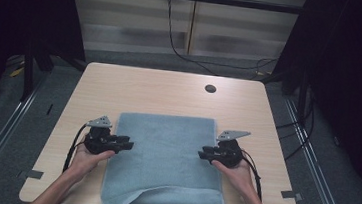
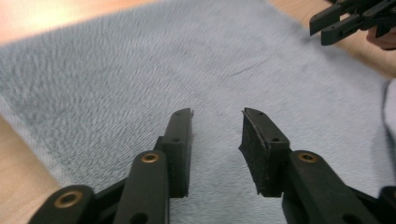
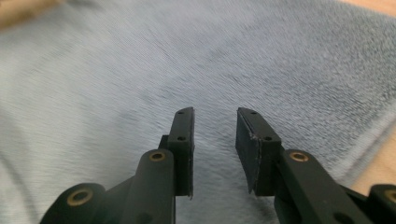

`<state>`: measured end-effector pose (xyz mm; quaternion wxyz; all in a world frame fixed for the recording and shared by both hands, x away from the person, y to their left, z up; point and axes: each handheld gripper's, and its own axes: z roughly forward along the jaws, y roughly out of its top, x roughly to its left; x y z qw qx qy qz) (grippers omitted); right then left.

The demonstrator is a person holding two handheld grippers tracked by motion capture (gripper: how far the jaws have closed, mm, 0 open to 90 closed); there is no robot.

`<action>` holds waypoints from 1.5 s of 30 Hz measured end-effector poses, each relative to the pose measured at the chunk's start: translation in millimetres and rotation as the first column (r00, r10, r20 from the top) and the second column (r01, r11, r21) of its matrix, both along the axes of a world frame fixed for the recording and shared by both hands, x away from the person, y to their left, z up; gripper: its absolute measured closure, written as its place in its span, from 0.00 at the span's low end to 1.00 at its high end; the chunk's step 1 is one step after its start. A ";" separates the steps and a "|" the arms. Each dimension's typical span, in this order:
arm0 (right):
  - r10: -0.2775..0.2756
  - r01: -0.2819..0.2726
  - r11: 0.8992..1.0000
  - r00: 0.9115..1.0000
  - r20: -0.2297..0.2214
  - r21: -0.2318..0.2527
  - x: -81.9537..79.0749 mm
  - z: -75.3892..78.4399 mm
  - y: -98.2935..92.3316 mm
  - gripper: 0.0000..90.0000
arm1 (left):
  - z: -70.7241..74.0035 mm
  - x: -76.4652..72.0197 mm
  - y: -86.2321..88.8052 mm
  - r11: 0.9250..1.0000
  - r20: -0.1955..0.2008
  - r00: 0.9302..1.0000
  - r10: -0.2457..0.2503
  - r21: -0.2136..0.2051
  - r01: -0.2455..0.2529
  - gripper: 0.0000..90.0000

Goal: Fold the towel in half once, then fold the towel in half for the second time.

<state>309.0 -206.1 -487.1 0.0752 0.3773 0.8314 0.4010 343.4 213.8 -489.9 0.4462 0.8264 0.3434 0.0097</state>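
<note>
With my left claw [image 1: 126, 142] and right claw [image 1: 204, 152] both half open and empty over the towel [image 1: 164, 155] on the desk [image 1: 170, 88], I'd pinch each side edge evenly before folding.

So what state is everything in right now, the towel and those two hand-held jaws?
towel: folded, lying flat, near edge hanging off the table.
left gripper: jaws open, nothing between them, over the towel's left edge.
right gripper: jaws open, nothing held, over the right edge.
</note>
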 end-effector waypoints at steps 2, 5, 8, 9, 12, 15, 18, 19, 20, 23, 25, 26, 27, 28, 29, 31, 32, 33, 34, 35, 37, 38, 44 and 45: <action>-0.004 0.003 1.000 1.000 -0.010 -0.031 3.4 -2.4 0.6 0.71 | -4.2 2.6 3.4 1.000 -0.011 1.000 0.015 0.023 -0.015 0.69; -0.030 0.030 0.998 1.000 0.006 -0.047 4.7 -4.2 0.8 0.61 | -2.4 4.2 8.3 0.999 0.029 0.999 0.041 0.029 -0.042 0.65; -0.030 0.035 0.993 0.999 0.044 -0.115 1.2 -12.5 6.0 0.58 | -6.2 5.0 6.3 0.994 0.088 0.996 0.034 0.097 -0.042 0.65; -0.031 0.037 0.993 0.998 0.058 -0.115 0.2 -13.6 6.3 0.59 | -9.4 6.2 5.4 0.993 0.086 0.996 0.027 0.108 -0.036 0.66; -0.029 0.036 0.990 0.998 0.054 -0.135 -3.4 -12.7 7.3 0.59 | -15.3 6.9 5.8 0.994 0.093 0.995 0.023 0.105 -0.032 0.70; -0.023 0.028 0.994 0.999 0.049 -0.104 -5.2 -14.3 3.4 0.59 | -14.8 3.0 5.1 0.994 0.092 0.996 0.014 0.111 -0.024 0.71; -0.015 0.018 0.997 0.999 0.035 -0.076 -10.8 -14.6 -0.4 0.59 | -14.6 -6.5 5.9 0.994 0.090 0.996 -0.008 0.111 -0.003 0.71; -0.008 0.010 0.997 1.000 0.027 -0.078 -15.2 -13.8 -1.1 0.59 | -14.6 -10.8 5.8 0.994 0.086 0.996 -0.011 0.106 0.001 0.71; 0.000 0.002 0.997 1.000 0.026 -0.081 -19.3 -13.4 -1.4 0.59 | -14.5 -14.9 6.4 0.994 0.085 0.996 -0.018 0.107 0.009 0.71; 0.012 -0.011 0.998 1.000 0.010 -0.065 -31.2 -12.8 -5.2 0.59 | -14.1 -26.1 7.0 0.995 0.076 0.996 -0.036 0.099 0.029 0.71; 0.013 -0.012 0.999 1.000 0.006 -0.050 -39.3 -13.1 -8.2 0.59 | -14.2 -32.4 6.5 0.995 0.074 0.996 -0.040 0.094 0.033 0.71; 0.011 -0.011 0.999 1.000 0.004 -0.049 -43.3 -13.0 -9.1 0.59 | -14.2 -34.7 6.0 0.995 0.069 0.996 -0.047 0.091 0.040 0.71; 0.015 -0.015 0.999 1.000 0.005 -0.051 -46.7 -12.7 -9.7 0.59 | -13.9 -37.2 5.9 0.995 0.066 0.997 -0.047 0.094 0.041 0.71; 0.018 -0.018 0.999 1.000 0.005 -0.052 -49.7 -12.6 -10.5 0.59 | -13.7 -39.3 5.5 0.995 0.064 0.997 -0.053 0.092 0.047 0.71; 0.019 -0.019 0.999 1.000 0.005 -0.050 -52.4 -12.6 -11.2 0.59 | -13.7 -42.0 5.1 0.995 0.067 0.996 -0.053 0.093 0.046 0.71; 0.019 -0.019 0.999 1.000 -0.001 -0.044 -57.8 -12.4 -12.7 0.59 | -13.8 -47.5 5.9 0.995 0.058 0.997 -0.056 0.084 0.051 0.71; 0.022 -0.022 0.999 1.000 -0.007 -0.038 -60.2 -12.1 -13.5 0.59 | -13.5 -50.4 6.4 0.995 0.052 0.997 -0.064 0.081 0.060 0.71; 0.024 -0.024 0.999 1.000 -0.012 -0.035 -63.4 -12.0 -13.8 0.59 | -13.2 -53.7 6.8 0.994 0.053 0.996 -0.068 0.084 0.063 0.71; 0.026 -0.026 0.999 1.000 -0.015 -0.032 -66.9 -11.8 -14.2 0.59 | -12.7 -56.3 7.1 0.994 0.050 0.996 -0.072 0.086 0.067 0.71; 0.030 -0.030 0.999 0.999 -0.021 -0.025 -70.3 -11.7 -14.8 0.59 | -12.0 -58.6 7.3 0.993 0.040 0.996 -0.079 0.089 0.075 0.71; 0.035 -0.035 0.999 0.999 -0.029 -0.018 -76.8 -11.4 -15.6 0.59 | -11.8 -65.2 6.5 0.993 0.048 0.995 -0.082 0.091 0.077 0.71; 0.041 -0.042 0.999 0.999 -0.026 -0.023 -79.8 -11.1 -15.9 0.59 | -11.0 -66.8 6.1 0.992 0.045 0.995 -0.089 0.099 0.084 0.71; 0.048 -0.049 0.999 0.998 -0.033 -0.016 -75.7 -3.2 -16.4 0.58 | -3.0 -58.2 9.0 0.994 0.032 0.996 -0.089 0.064 0.087 0.69; 0.034 -0.034 0.999 0.999 -0.022 -0.003 -72.3 0.7 -18.4 0.57 | -0.1 -54.1 10.5 0.996 0.041 0.996 -0.078 0.049 0.076 0.68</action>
